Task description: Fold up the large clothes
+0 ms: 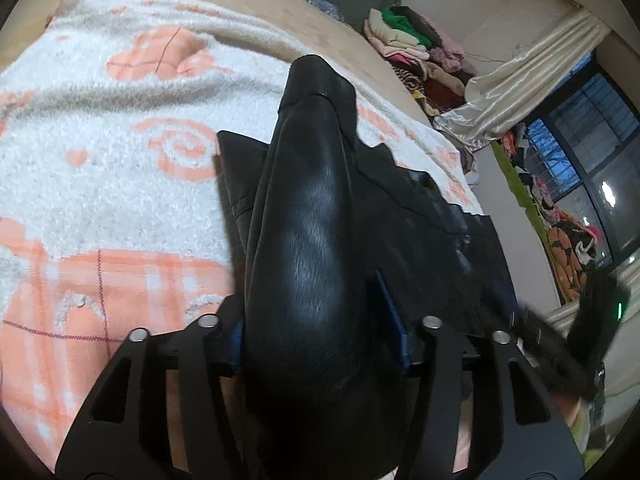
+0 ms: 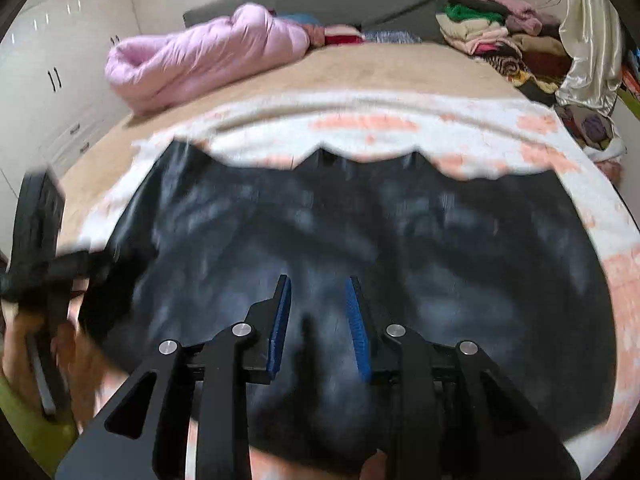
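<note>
A black leather jacket (image 2: 360, 240) lies spread on a white and orange blanket (image 1: 120, 160) on the bed. In the left wrist view one sleeve (image 1: 308, 200) runs away from me, cuff at the far end. It fills the gap of my left gripper (image 1: 308, 304), whose blue pads press against both sides of it. My right gripper (image 2: 318, 284) hovers over the jacket's body, blurred below it. Its pads stand apart with nothing gripped between them. The left gripper (image 2: 36, 240) shows blurred at the left edge of the right wrist view, held by a hand.
A rolled pink duvet (image 2: 200, 64) lies at the bed's far left. A pile of folded clothes (image 2: 500, 40) sits at the far right beside a cream curtain (image 1: 520, 76). White wardrobes (image 2: 48, 60) stand to the left and a window (image 1: 592, 140) to the right.
</note>
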`<state>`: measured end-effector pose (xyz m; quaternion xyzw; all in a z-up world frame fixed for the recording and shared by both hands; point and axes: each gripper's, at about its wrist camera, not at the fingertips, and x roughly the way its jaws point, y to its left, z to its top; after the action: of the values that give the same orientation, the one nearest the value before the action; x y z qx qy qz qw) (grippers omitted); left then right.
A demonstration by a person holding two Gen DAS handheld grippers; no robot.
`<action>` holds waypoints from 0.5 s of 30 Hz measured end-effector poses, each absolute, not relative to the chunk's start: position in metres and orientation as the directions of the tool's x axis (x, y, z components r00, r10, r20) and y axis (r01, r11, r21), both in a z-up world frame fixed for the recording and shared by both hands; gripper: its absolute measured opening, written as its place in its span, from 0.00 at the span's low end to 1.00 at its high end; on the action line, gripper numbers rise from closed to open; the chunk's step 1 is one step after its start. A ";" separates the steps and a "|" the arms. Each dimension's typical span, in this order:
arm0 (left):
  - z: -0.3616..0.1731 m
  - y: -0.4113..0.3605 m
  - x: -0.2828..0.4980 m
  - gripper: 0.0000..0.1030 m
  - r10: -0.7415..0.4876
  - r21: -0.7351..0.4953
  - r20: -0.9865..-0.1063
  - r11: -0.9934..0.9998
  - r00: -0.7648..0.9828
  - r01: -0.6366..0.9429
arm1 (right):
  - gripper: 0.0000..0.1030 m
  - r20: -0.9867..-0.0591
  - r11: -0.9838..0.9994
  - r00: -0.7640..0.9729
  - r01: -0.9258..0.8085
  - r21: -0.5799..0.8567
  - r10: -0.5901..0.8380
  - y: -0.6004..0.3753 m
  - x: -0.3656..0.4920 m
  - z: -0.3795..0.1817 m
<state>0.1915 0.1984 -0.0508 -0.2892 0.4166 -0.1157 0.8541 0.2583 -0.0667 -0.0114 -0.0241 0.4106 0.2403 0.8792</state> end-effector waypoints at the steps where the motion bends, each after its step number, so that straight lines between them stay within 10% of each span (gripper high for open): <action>1: -0.053 0.200 0.193 0.49 -0.437 -0.590 -0.649 0.806 0.622 -0.049 | 0.27 -0.751 0.882 0.526 -0.444 0.157 0.399 -0.066 0.254 -0.019; 7: -0.061 0.204 0.206 0.53 -0.450 -0.604 -0.658 0.794 0.604 -0.066 | 0.27 -0.761 0.897 0.548 -0.432 0.098 0.347 -0.057 0.243 -0.044; 9: -0.060 0.203 0.206 0.40 -0.459 -0.610 -0.651 0.790 0.604 -0.057 | 0.37 -0.739 0.880 0.557 -0.464 0.102 0.379 -0.057 0.237 -0.032; 11: -0.057 0.203 0.204 0.37 -0.459 -0.611 -0.645 0.790 0.611 -0.051 | 0.74 -0.669 0.818 0.564 -0.563 0.117 0.484 -0.052 0.214 -0.016; 15: -0.049 0.204 0.200 0.33 -0.467 -0.614 -0.632 0.789 0.618 -0.033 | 0.76 -0.639 0.684 0.539 -0.729 -0.027 0.549 -0.008 0.169 -0.011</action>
<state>0.2003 0.2040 -0.0493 -0.2990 0.4177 -0.1279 0.8484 0.1688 -0.0078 -0.0112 -0.1469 0.3068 0.3693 0.8648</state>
